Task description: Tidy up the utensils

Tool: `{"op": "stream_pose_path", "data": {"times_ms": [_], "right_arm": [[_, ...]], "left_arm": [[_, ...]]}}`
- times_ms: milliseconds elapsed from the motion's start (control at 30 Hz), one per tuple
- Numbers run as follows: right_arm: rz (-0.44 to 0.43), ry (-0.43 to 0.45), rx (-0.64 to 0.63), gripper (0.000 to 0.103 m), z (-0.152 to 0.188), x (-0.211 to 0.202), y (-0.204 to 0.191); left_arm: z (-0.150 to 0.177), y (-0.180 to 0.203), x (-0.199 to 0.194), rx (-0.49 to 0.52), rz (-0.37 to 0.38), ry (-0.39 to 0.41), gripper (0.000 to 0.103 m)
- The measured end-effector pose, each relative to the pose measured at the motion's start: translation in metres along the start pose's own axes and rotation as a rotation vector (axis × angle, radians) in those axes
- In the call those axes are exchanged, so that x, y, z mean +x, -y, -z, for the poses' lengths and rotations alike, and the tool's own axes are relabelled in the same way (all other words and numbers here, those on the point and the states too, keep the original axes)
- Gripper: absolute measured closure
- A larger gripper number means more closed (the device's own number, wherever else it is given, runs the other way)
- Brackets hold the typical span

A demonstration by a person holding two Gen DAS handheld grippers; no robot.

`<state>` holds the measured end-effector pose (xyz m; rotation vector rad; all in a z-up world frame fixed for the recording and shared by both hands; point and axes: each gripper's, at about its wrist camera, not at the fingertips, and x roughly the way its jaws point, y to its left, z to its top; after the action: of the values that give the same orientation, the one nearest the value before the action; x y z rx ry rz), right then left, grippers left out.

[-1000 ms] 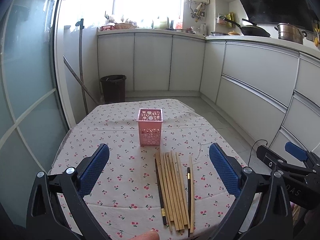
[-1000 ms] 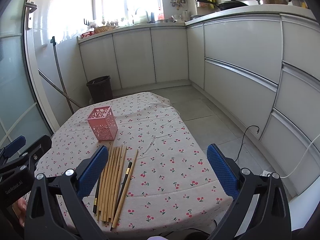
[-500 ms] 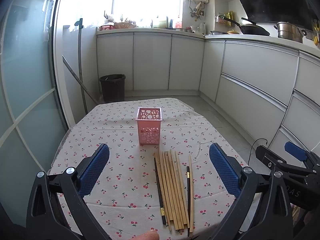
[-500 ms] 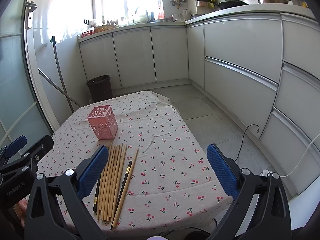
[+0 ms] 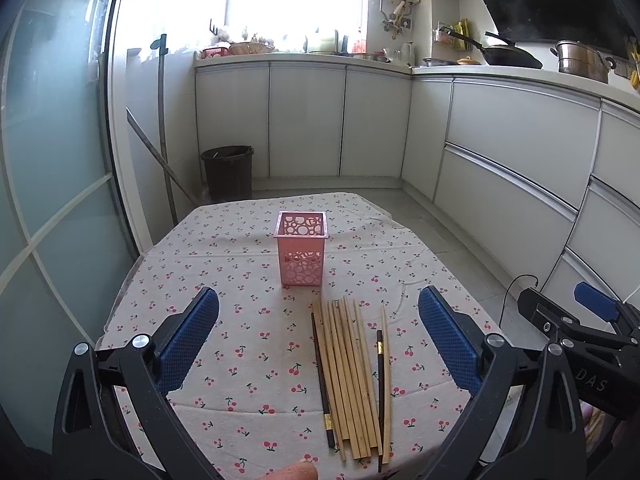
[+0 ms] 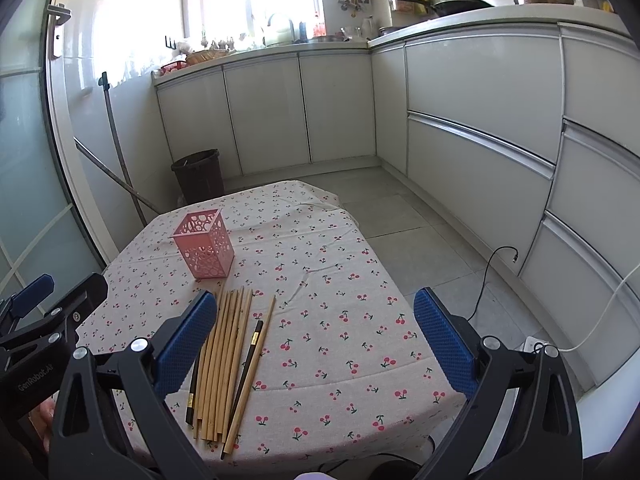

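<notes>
I see strong daylight pouring from the window (image 5: 296, 0) behind the counter, blown out to white glare. Below it the cabinets (image 5: 304, 120) bow with fisheye curve, corners go black, and the tablecloth (image 6: 340, 280) stays sharp, softly shadowed.

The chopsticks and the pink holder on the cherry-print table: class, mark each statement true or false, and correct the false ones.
1. The pink holder stands upright. True.
2. The chopsticks are inside the holder. False: they lie flat on the tablecloth, nearer the camera.
3. All chopsticks are light wood. False: two are dark.
4. The left gripper is open and holds nothing. True.
5. The right gripper grips a chopstick. False: open, empty.
</notes>
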<state>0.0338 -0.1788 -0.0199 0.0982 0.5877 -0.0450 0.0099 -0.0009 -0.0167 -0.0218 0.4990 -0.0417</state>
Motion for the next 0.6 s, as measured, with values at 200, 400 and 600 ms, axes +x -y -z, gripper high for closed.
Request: {"op": "stream_pose_path", "data": {"times_ms": [200, 400, 600], "right_arm": [[-0.001, -0.005, 0.000, 0.007, 0.0004, 0.0003, -0.0001], [-0.002, -0.006, 0.002, 0.007, 0.0003, -0.0003, 0.0001], [-0.001, -0.005, 0.002, 0.007, 0.0001, -0.0004, -0.0001]], "left_arm": [[0.0006, 0.0001, 0.0008, 0.002, -0.001, -0.003, 0.007], [0.0005, 0.0000, 0.0007, 0.001, -0.001, -0.002, 0.007], [0.0007, 0.0001, 0.0011, 0.004, -0.002, -0.002, 0.007]]}}
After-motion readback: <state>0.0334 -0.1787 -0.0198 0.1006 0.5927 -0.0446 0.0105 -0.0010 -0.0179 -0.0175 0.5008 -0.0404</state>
